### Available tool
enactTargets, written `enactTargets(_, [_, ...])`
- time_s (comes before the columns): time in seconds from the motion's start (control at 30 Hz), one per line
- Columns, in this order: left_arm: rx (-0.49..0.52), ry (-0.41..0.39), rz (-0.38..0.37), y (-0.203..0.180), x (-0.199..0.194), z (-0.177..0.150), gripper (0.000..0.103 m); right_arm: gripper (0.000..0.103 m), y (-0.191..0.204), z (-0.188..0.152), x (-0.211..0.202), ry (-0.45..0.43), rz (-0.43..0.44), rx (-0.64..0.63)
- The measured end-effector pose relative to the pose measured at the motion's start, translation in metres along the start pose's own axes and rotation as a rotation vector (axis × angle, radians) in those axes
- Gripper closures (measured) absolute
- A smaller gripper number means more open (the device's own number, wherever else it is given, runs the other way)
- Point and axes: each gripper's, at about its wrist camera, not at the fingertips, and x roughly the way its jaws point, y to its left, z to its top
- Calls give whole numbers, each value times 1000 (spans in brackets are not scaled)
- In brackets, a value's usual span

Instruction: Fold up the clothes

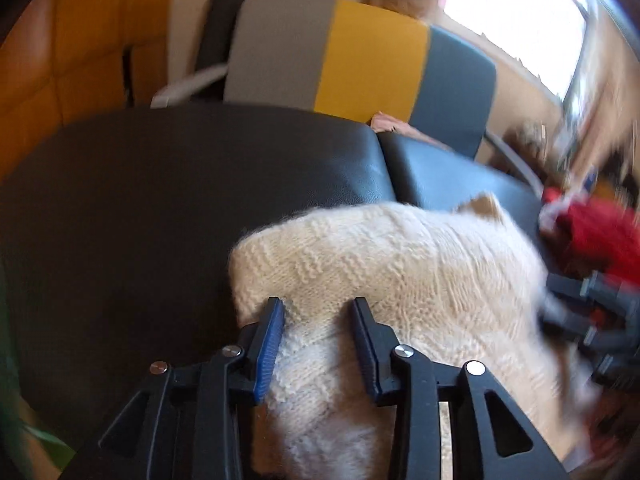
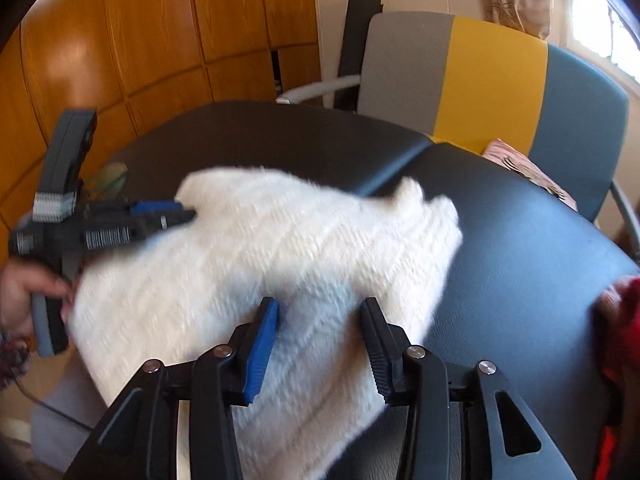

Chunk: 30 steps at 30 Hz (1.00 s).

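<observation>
A cream knitted sweater (image 2: 272, 264) lies bunched on the dark padded table (image 1: 120, 200), its lower part hanging off the near edge toward both claws. The left gripper (image 1: 318, 308) stands with its jaws spread, the knit filling the gap between the blue pads; whether the pads actually bear on the wool cannot be told, since the fabric may simply lie beneath them. The right gripper (image 2: 320, 308) is likewise spread over the sweater's near right portion, nothing pinched. Ahead of both claws the garment rises in a soft hump ending in a small upturned corner (image 2: 410, 190); to the right of the right claw lies a red garment (image 2: 624, 320). Behind the table stands a grey, yellow and blue chair (image 2: 492, 80). The knit appears thick, light and limp, likely to stretch and sag rather than hold a crease, so a hold at a hem, cuff or shoulder seam, taken on doubled fabric, should serve better than one on a single loose layer.
</observation>
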Motion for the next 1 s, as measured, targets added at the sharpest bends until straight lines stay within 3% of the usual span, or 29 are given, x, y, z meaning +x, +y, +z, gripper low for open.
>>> enactTargets(0.1, [-35, -9, -55, 13, 7, 0, 66, 59, 0, -1, 5, -2, -13, 25])
enactTargets(0.2, [-7, -13, -49, 12, 7, 8, 66, 58, -3, 4, 9, -16, -20, 39])
enactTargets(0.37, [-114, -134, -79, 24, -37, 12, 65, 52, -18, -8, -6, -70, 50, 146])
enactTargets(0.43, [-168, -95, -79, 35, -37, 9, 61, 43, -32, -16, -19, -111, 110, 259])
enactTargets(0.47, [-188, -63, -75, 41, -35, 7, 59, 33, -37, -18, -16, -98, 133, 298])
enactTargets(0.57, [-287, -25, -118, 58, -22, -3, 53, 17, -52, -25, -9, -58, 203, 417])
enactTargets(0.7, [-419, 25, -175, 82, -6, -16, 45, 15, -71, -35, 1, -3, 297, 574])
enactTargets(0.87, [-584, 53, -346, 104, 3, -22, 44, 15, -95, -47, 14, 65, 412, 766])
enactTargets(1.0, [-640, 91, -418, 114, 9, -21, 35, 13, -95, -40, 21, 98, 430, 794])
